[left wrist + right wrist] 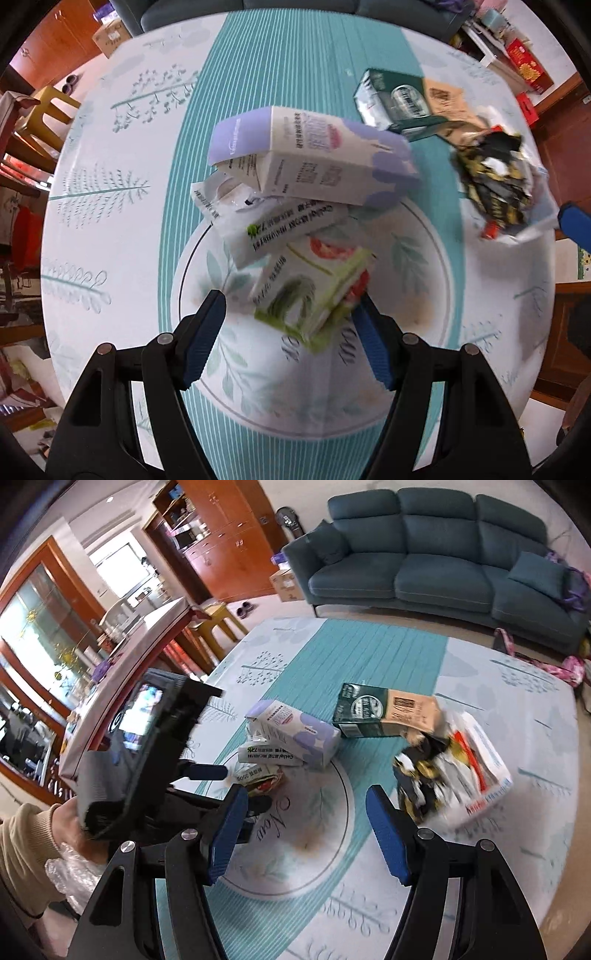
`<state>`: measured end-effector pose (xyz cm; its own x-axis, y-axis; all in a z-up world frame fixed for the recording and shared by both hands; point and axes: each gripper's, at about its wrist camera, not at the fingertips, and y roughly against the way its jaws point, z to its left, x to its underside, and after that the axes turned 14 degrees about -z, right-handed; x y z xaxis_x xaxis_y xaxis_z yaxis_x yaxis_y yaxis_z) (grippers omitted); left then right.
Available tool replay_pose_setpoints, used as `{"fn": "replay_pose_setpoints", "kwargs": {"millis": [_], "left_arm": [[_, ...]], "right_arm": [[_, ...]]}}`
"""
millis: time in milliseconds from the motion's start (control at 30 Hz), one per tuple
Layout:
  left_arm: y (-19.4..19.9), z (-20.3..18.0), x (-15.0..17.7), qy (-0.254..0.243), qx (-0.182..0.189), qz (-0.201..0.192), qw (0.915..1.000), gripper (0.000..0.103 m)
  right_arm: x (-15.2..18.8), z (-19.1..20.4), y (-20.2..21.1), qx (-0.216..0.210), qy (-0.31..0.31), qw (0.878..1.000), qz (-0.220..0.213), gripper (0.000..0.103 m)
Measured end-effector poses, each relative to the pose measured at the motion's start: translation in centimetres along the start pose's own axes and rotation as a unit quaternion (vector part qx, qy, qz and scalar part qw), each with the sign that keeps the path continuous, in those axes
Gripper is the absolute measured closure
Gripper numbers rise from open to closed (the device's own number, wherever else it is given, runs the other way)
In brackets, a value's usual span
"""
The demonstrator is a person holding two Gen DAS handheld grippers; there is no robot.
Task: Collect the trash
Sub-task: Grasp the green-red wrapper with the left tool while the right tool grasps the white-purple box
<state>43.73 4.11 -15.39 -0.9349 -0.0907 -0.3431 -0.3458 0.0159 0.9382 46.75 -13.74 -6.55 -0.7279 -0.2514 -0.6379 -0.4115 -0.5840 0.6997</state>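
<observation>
Trash lies on a table with a teal and white patterned cloth (122, 221). My left gripper (291, 317) is open, its blue pads either side of a green and white carton (310, 295) with red print. Behind that lie a white packet with green print (280, 229) and a purple and white box (314, 158). A dark green box (395, 99) and a crumpled pile of black and yellow wrappers (495, 177) lie farther right. My right gripper (306, 816) is open and empty above the cloth, just left of the wrapper pile (443, 775).
A teal sofa (424, 561) stands beyond the table. Wooden cabinets (221, 542) and a yellow stool (218, 620) are at the left. The left gripper's body and the hand holding it (147, 746) sit left of my right gripper. A clear plastic bag (74, 875) shows at lower left.
</observation>
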Motion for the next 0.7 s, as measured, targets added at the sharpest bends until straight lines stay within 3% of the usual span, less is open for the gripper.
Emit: {"fn": "replay_pose_setpoints", "kwargs": {"millis": [67, 133, 300, 467, 700], "left_arm": [[-0.9, 0.3, -0.3, 0.006, 0.000, 0.004, 1.0000, 0.041], [-1.2, 0.5, -0.5, 0.011, -0.001, 0.003, 0.9999, 0.058], [-0.4, 0.8, -0.9, 0.019, 0.004, -0.010, 0.9998, 0.076], [1.6, 1.8, 0.2, 0.054, -0.005, -0.022, 0.9983, 0.084], [4.2, 3.9, 2.9, 0.110, -0.008, -0.033, 0.9933, 0.085]], "right_arm": [[-0.3, -0.2, -1.1, -0.007, 0.006, 1.000, 0.006, 0.035], [-0.5, -0.3, -1.9, -0.012, 0.013, 1.000, 0.009, 0.035], [-0.9, -0.3, -4.0, -0.020, 0.026, 0.999, 0.016, 0.035], [-1.5, 0.6, -6.4, -0.022, 0.050, 0.998, 0.026, 0.035], [-2.6, 2.7, -12.0, -0.023, 0.111, 0.992, 0.052, 0.035]]}}
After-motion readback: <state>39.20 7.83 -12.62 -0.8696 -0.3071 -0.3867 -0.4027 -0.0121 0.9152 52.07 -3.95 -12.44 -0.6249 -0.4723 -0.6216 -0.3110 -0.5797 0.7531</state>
